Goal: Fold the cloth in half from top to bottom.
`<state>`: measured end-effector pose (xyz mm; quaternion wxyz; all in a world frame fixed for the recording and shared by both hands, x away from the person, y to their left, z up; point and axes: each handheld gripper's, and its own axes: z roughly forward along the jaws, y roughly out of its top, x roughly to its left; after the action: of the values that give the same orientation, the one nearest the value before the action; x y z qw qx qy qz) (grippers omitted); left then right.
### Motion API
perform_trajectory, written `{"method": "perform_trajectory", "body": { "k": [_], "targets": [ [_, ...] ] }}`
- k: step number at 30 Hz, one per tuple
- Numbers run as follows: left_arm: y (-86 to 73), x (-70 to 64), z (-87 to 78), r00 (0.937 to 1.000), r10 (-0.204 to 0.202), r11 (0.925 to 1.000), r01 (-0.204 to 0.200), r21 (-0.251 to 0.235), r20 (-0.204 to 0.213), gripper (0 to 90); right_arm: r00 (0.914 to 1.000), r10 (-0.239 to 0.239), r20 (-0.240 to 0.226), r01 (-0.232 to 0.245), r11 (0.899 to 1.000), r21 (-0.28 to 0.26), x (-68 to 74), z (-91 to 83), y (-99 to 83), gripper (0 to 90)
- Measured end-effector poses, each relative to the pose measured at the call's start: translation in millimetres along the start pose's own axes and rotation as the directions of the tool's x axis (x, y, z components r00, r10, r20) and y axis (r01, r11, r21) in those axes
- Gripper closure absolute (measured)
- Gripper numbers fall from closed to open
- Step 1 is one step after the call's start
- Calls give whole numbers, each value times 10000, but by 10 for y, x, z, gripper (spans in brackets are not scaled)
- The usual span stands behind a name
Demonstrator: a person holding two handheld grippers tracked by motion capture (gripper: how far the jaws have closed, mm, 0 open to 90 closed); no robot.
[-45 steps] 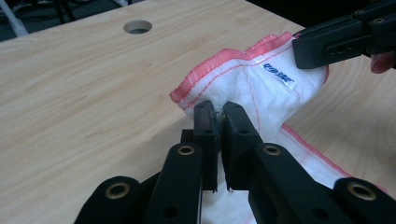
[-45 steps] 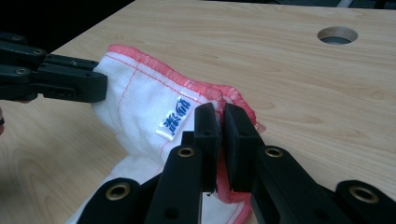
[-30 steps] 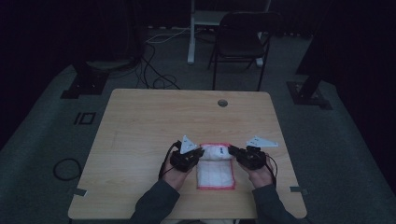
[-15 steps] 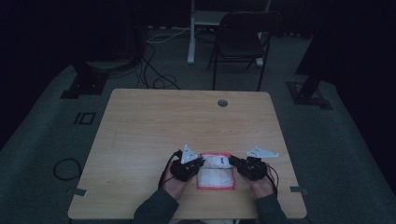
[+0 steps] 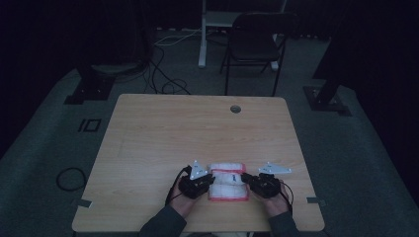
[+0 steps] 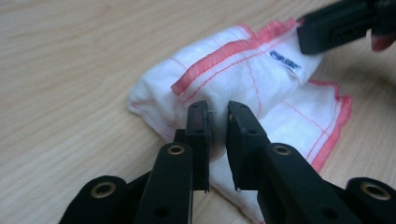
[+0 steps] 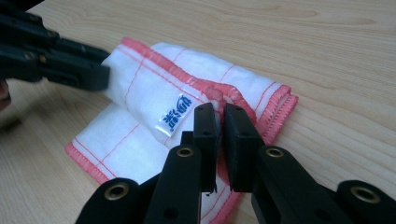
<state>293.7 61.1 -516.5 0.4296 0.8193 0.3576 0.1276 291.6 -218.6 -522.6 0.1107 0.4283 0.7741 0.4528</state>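
Two grippers work on one white cloth (image 5: 228, 185) with a red hem, which lies on the wooden tabletop (image 5: 197, 133) near the edge where the person sits. The left gripper (image 6: 217, 122) is at the left end of the cloth and the right gripper (image 7: 220, 122) is at its right end. In both gripper views the jaws are nearly closed, and each pair pinches a thin fold of the fabric between them.

The cloth is already doubled. Its far part is lifted and rolled toward the person, so the hem and a small blue label (image 7: 173, 114) face up, while a flat layer under it stays on the wood on the person's side. In my judgement the fold is about half done: the upper layer is carried over, but it is not yet laid down flat, and its edge does not meet the near edge of the cloth. What is left, I think, is to bring the held ends forward, lower them onto the flat layer and let go. The roll looks loose, so it may shift when released.
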Motion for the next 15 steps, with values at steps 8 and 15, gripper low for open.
{"method": "perform_trajectory", "body": {
  "k": [8,15],
  "targets": [
    [138,247,-29,9962,-733,9964,712,-460,-471,783,10000,22,4,-22,10000,-3,4,4,-19,847],
    [242,274,194,9979,-479,9988,474,-130,-435,774,10000,3,-29,-3,10000,-69,-2,1,-25,844]
  ]
}}
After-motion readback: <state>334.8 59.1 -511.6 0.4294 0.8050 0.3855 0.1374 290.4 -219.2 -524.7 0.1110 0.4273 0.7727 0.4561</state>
